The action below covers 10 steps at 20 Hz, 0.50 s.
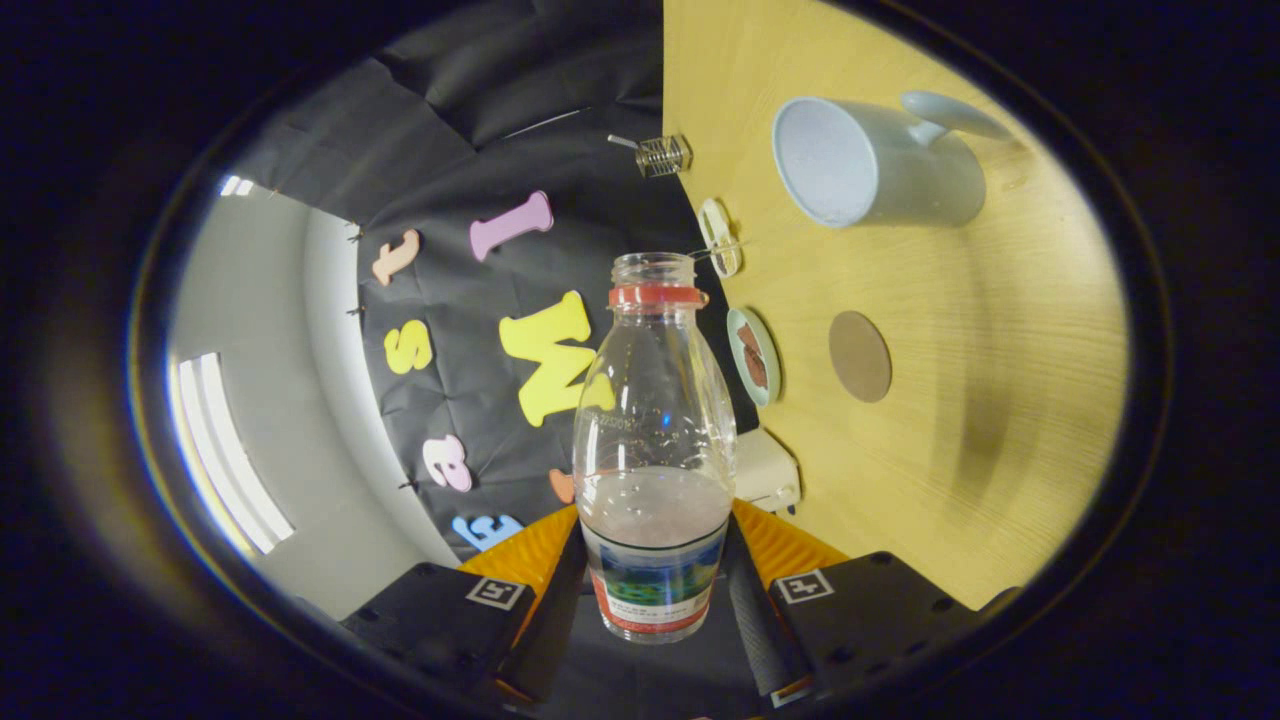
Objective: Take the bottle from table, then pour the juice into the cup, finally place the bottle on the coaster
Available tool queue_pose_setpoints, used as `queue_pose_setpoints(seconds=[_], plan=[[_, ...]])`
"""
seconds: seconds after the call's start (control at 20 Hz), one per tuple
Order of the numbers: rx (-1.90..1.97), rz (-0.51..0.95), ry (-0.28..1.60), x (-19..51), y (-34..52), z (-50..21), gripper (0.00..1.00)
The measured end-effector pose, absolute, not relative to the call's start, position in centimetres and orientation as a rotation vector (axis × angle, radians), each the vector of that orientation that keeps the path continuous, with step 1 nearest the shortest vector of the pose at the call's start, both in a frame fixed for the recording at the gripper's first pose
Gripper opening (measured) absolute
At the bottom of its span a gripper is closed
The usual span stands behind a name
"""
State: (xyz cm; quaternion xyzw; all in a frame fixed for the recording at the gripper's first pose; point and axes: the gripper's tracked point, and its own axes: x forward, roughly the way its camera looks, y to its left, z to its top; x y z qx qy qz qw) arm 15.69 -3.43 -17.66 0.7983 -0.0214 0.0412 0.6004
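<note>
Claw (655,590) clamped on the bottle (654,450) at its label, bottom center of frame; bottle is off the counter (1000,450), cap off, so the pick looks done. Whole view is rolled sideways: looks like mid-tilt for the pour. Juice still pools low in the bottle. Cup (870,165) at upper right, inside looks dry from here. Coaster (859,356) center right, bare. Left: pour, then set bottle on coaster.

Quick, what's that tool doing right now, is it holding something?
Tool: shut on the bottle, one finger pressing each side of its lower part; the bottle has no cap and is tipped sideways relative to the table.
</note>
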Motion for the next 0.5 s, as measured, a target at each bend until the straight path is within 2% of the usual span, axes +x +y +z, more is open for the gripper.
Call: queue_pose_setpoints(seconds=[0.5], plan=[[1.927, 0.066, -0.085, 16.2, -4.9, -17.4, 0.76]])
